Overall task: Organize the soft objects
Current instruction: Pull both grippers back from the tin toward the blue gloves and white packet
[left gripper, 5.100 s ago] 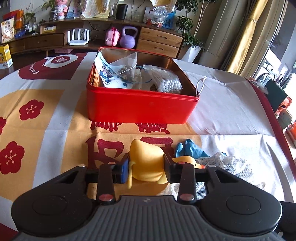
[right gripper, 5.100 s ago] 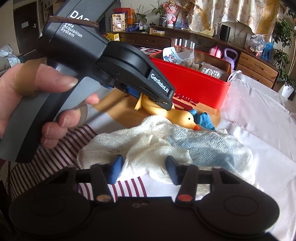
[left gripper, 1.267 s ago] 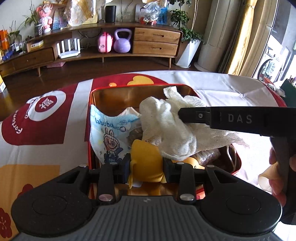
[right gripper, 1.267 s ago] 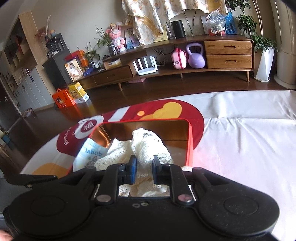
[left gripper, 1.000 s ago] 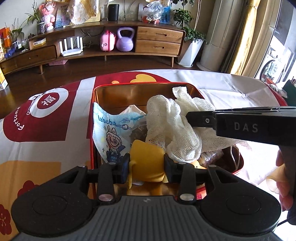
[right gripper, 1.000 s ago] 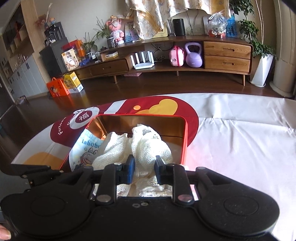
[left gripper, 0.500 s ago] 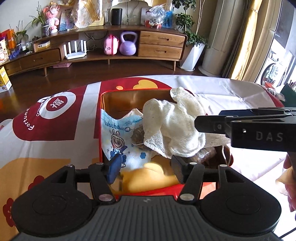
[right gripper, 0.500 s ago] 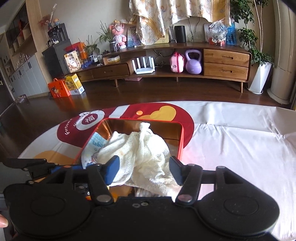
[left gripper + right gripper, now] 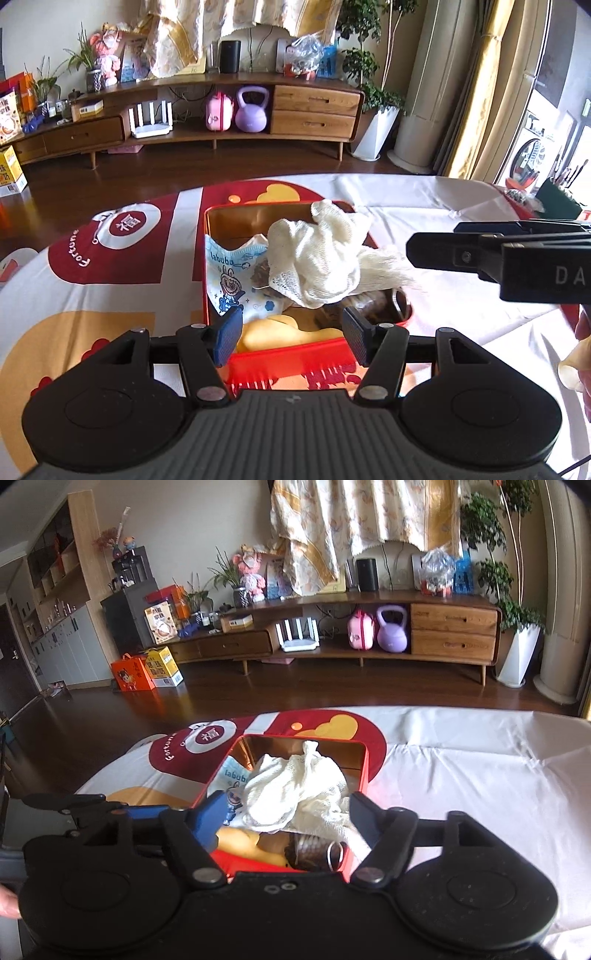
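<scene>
Cream-white gauze cloth (image 9: 314,254), loosely crumpled and open-weave, now lies inside the red rectangular metal tin (image 9: 291,354), heaped over the other contents with one frayed end trailing across the tin's right rim; a second ago the right tongs (image 9: 286,818) pinched it, and their jaws have just been opening, so they now stand apart with nothing pressed between them, the cloth lying below; the left tongs (image 9: 291,334) likewise were clamped on the yellow rubber duck (image 9: 273,334) and have just been opening, now standing apart above the tin's near wall, the duck resting free in the tin's near corner; five seconds ago both cloth and duck lay on the table in front of the tin; also in the tin are a blue-and-white printed "labubu" packet (image 9: 232,273) leaning against the left wall and a brownish item with a metal ring (image 9: 325,853) in the right near corner, too shadowed to identify; the tin sits on a white, red and yellow printed tablecloth (image 9: 110,288) covering the table.
</scene>
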The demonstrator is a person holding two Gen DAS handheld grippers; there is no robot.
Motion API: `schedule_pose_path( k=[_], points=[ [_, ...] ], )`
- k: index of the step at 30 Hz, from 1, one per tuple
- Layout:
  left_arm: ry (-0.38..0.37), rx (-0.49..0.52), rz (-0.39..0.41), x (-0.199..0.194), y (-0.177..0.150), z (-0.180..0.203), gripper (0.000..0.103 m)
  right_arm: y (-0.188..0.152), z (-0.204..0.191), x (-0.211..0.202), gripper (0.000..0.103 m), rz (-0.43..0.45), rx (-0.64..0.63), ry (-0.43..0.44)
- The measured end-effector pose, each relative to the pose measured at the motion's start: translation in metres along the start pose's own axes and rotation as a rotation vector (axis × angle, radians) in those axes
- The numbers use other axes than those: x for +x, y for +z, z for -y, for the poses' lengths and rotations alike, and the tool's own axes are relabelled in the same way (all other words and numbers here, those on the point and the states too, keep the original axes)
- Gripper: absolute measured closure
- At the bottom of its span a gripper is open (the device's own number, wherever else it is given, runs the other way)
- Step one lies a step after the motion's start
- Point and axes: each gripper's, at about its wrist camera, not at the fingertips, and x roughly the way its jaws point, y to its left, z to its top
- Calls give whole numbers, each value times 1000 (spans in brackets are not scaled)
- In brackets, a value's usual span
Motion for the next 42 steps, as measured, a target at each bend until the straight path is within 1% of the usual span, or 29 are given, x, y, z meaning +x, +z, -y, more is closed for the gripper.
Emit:
schedule_pose_path(
  k=[5, 11, 13, 14, 18, 23, 25, 27, 28, 30, 32, 37, 40, 42],
  points=[
    [-6, 2, 24, -23, -4, 5, 44, -7, -5, -29, 22, 22, -12, 4],
    [-15, 8, 46, -48, -12, 14, 44, -22, -7, -60, 15, 36, -16, 4],
    [-17, 8, 53, -56, -17, 18, 36, -29, -9, -68, 9, 41, -16, -6],
    [-14, 6, 61, -59, -19, 19, 31, -32, -9, -72, 7, 44, -17, -12],
    [-27, -1, 67, -71, -30, 24, 31, -48, -6, -86, 2, 40, -16, -28],
    [-40, -11, 61, -80, -44, 31, 30, -70, -4, -98, 1, 24, 1, -35],
    [-42, -12, 59, -84, -51, 35, 29, -78, -5, -101, 1, 17, -1, -36],
    [-31, -12, 76, -88, -59, 38, 28, -88, -6, -105, 1, 12, -2, -41],
    [-26, -12, 84, -89, -63, 40, 28, -92, -7, -106, 1, 10, 0, -40],
    [-30, -21, 90, -92, -69, 42, 23, -100, -8, -109, 1, 2, 2, -35],
    [-37, -33, 93, -94, -75, 43, 22, -109, -9, -111, 1, -5, -3, -39],
    [-34, -58, 74, -94, -86, 49, 20, -127, -13, -113, 1, -28, -23, -41],
    [-11, -51, 58, -91, -94, 54, 19, -139, -16, -112, 1, -45, -28, -38],
    [-13, -48, 46, -89, -99, 57, 19, -147, -17, -112, 1, -55, -38, -40]
  ],
)
